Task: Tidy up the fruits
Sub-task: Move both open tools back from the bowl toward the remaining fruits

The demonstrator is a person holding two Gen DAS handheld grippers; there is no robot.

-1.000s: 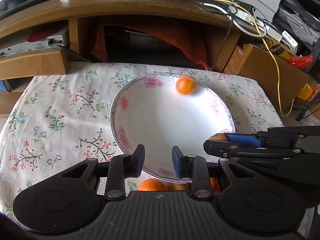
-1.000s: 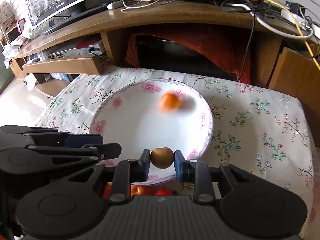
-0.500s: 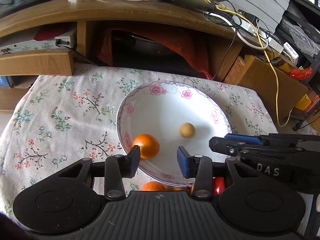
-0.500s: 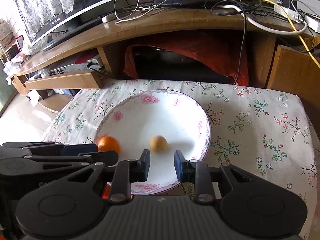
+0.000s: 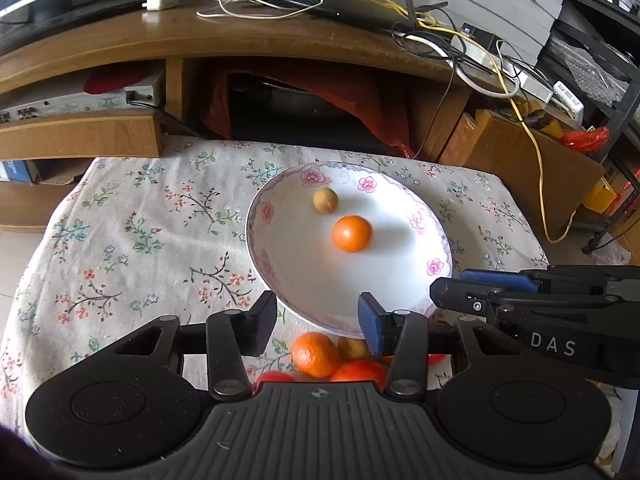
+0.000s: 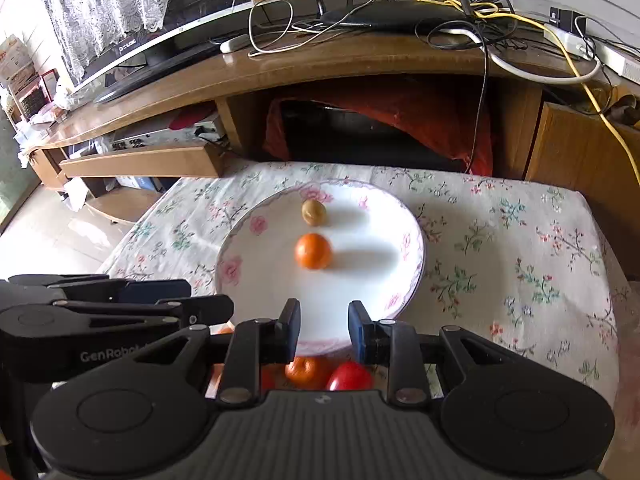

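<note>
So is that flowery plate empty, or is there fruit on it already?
Not empty. The plate holds two pieces: an orange near the middle and a small brown fruit behind it, apart.

Floral cloth (image 5: 132, 248) spread over the tabletop. Behind it, a long wooden TV stand (image 6: 320, 64) strewn with tangled cables (image 6: 460, 20), a yellow cord (image 5: 532, 140) trailing down its right side. Monitor (image 6: 168, 28) on the stand's left, lace curtain (image 6: 100, 8) beside it. Red cloth (image 6: 420, 116) bunched in the opening underneath.
</note>
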